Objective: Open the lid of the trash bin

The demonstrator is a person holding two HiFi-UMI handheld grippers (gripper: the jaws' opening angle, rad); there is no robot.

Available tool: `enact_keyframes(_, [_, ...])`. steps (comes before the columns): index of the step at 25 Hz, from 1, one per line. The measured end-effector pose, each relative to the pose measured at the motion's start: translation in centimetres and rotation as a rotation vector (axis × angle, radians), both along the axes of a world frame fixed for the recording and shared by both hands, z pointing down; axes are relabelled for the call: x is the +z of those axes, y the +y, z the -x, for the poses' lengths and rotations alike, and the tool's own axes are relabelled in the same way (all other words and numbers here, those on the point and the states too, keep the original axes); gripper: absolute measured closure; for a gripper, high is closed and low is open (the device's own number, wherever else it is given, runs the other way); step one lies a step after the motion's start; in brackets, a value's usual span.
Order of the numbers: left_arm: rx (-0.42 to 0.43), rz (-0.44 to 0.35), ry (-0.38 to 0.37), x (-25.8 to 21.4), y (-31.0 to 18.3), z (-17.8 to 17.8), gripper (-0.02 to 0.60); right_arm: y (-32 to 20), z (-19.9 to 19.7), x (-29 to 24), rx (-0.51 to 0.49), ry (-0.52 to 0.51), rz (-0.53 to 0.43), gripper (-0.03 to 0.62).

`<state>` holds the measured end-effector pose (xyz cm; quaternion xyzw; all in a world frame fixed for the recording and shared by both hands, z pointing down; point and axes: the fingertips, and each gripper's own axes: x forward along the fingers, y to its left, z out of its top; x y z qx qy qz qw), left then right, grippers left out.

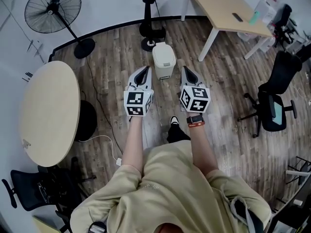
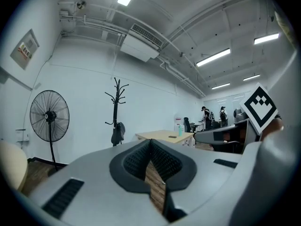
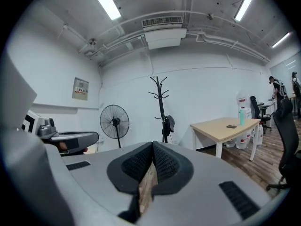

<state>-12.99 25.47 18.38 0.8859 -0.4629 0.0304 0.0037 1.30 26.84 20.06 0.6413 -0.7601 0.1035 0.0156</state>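
Note:
A small cream trash bin [image 1: 164, 59] with its lid down stands on the wood floor ahead of me, between the two grippers and a little beyond their tips. My left gripper [image 1: 145, 69] is shut and empty, held to the bin's left. My right gripper [image 1: 184, 69] is shut and empty, just right of the bin. In the left gripper view the gripper [image 2: 150, 142] has its jaws meeting at the tips, with only floor showing behind them. The right gripper view shows that gripper [image 3: 153, 146] closed the same way. The bin is hidden in both gripper views.
A coat stand [image 1: 151, 13] rises just behind the bin, with a pedestal fan [image 1: 56, 11] to its left. A round table [image 1: 43, 110] is at my left, a rectangular table [image 1: 228, 8] at the back right, and a black office chair [image 1: 274, 96] at the right. A white cable [image 1: 104, 142] lies on the floor.

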Motion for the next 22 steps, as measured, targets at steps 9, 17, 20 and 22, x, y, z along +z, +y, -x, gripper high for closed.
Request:
enact_keyframes(9, [-0.028, 0.026, -0.012, 0.8, -9.4, -6.3, 0.558, -11.1, -5.7, 1.4, -0.083, -0.053, 0.047, 0.583])
enact_keyframes(17, [-0.076, 0.046, -0.024, 0.7, -17.9, -10.7, 0.558, -20.6, -9.3, 1.3, -0.153, -0.076, 0.067, 0.583])
enact_keyframes(20, [-0.101, 0.041, -0.016, 1.4, -20.7, -11.8, 0.558, -23.1, -10.2, 1.6, -0.183, -0.057, 0.062, 0.591])
enact_keyframes(22, [-0.115, 0.041, -0.03, 1.8, -22.0, -12.8, 0.558, -24.2, -10.7, 2.1, -0.205, -0.054, 0.065, 0.592])
